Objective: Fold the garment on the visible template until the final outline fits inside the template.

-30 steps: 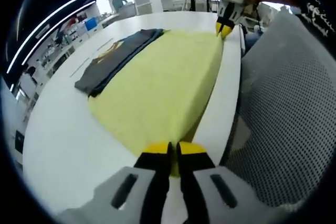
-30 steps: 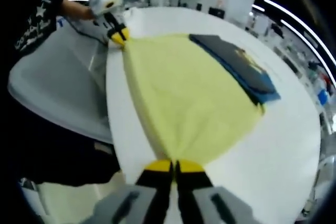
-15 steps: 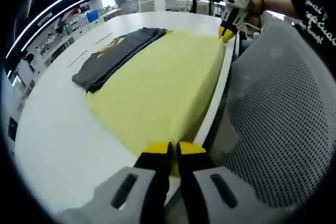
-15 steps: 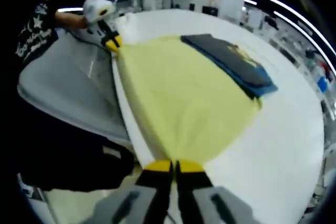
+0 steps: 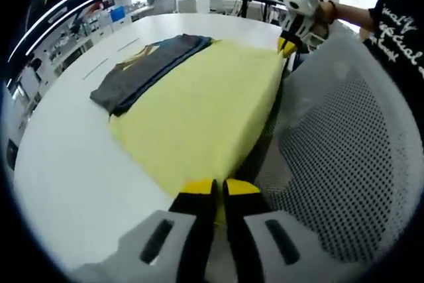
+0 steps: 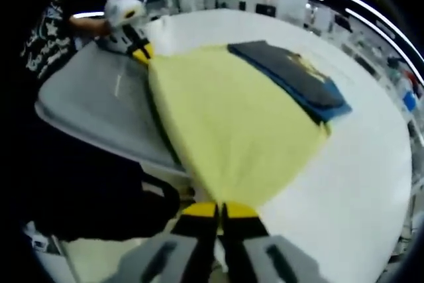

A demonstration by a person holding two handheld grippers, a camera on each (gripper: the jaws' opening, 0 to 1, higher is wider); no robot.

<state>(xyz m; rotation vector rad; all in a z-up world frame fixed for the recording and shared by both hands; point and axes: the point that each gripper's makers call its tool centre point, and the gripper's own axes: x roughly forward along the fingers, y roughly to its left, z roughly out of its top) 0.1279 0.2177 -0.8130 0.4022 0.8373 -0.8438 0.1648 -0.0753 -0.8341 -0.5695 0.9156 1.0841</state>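
Two grippers, both clamped on the yellow garment [image 5: 202, 107], one at each end of its near edge. Left gripper [image 5: 217, 193] pinching the cloth at one corner, jaws closed tight on the fabric; right gripper [image 6: 216, 211] doing the same at the other corner, jaws together with yellow cloth bunched between the tips. Seen from the left gripper view, the right gripper out at the far corner; seen from the right gripper view, the left gripper up by the far left corner. Garment spread over the white table [image 5: 73, 157], its held edge drawn out past the table's near rim and hanging over a grey mesh chair [image 5: 351, 164]. Beside it on the far side, a folded dark garment [image 5: 142, 71], touching or slightly under the yellow one along that edge; cannot tell which. No template outline made out under the cloth.

Step in hand, by the look of it: stretching the edge taut before carrying it over for a fold. Best done with even tension on both corners, both hands lifted level and swept together across toward the far edge, so the crease lands straight. Worth watching the dark garment, easily dragged along. Worth bringing the overhang back onto the table too.

No containers on the table, nothing held in anything.
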